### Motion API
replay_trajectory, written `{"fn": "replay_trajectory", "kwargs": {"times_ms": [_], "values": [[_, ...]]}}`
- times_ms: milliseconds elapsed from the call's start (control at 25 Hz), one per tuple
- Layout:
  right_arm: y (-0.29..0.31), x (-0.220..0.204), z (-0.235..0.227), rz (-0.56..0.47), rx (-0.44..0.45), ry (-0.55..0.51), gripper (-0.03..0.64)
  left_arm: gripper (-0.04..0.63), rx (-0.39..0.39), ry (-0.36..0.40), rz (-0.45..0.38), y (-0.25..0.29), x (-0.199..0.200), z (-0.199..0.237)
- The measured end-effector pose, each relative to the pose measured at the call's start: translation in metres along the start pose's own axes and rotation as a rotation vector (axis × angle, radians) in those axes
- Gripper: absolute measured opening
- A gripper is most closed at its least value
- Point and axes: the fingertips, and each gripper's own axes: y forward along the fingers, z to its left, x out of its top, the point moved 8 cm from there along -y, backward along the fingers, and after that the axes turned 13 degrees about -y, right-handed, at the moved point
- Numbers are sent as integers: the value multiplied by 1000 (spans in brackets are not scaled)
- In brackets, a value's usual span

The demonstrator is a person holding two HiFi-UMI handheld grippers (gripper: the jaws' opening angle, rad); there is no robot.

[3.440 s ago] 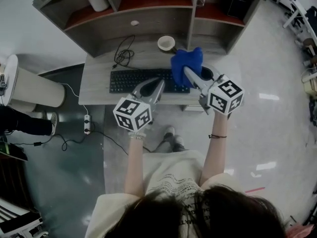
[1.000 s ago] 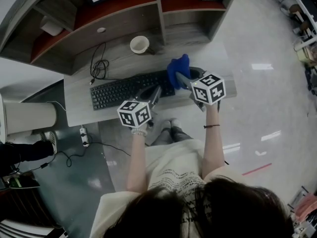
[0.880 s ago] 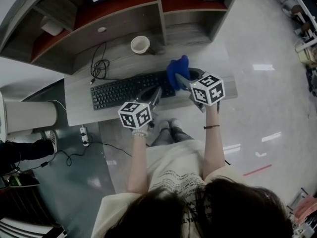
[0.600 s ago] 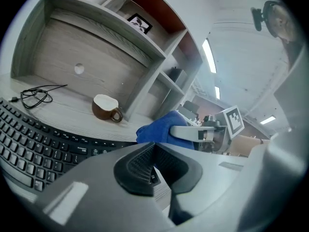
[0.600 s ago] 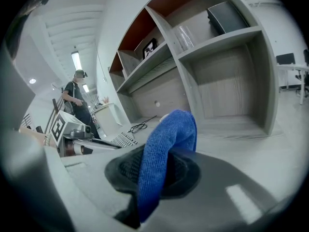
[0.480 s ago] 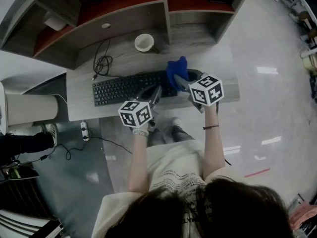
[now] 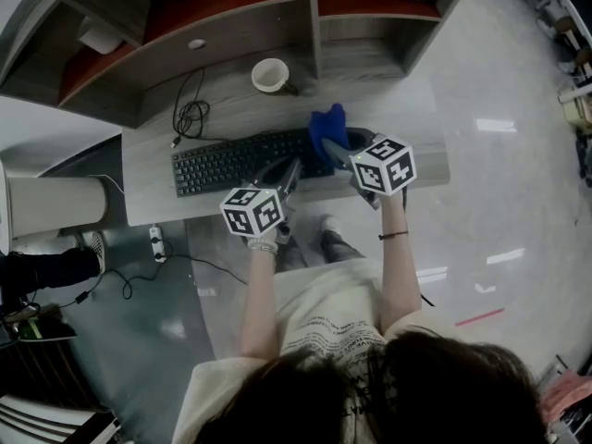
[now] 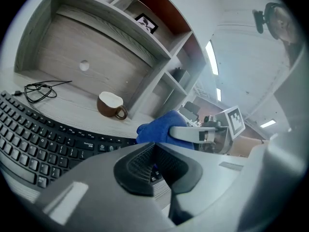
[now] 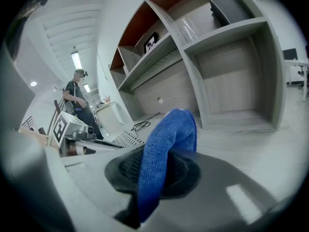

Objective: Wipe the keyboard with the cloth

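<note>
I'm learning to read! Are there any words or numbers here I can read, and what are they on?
No text here can be read.
Keyboard keys: white letters, too small and blurred to read.
Shirt print: too blurred to read.
Marker cube: only black-and-white squares, no words.
Cloth: no print.

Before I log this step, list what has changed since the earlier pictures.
The right gripper, shut on the blue cloth, has lowered it toward the right end of the keyboard. Nothing was taken hold of or let go. The left gripper stays shut and empty at the keyboard's front edge; the cup and cable have not moved.
</note>
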Motion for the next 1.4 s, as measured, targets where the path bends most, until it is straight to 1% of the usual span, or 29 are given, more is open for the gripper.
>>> {"fn": "replay_trajectory", "kwargs": {"times_ms": [480, 920, 1400], "values": [[16, 3, 16, 24, -18, -7, 58, 3, -19, -18, -1, -11, -2, 16], [33, 3, 35, 32, -47, 19, 58, 3, -21, -23, 5, -34, 3, 36], [47, 6, 49, 49, -45, 16, 58, 3, -29, -35, 5, -46, 7, 47]]}}
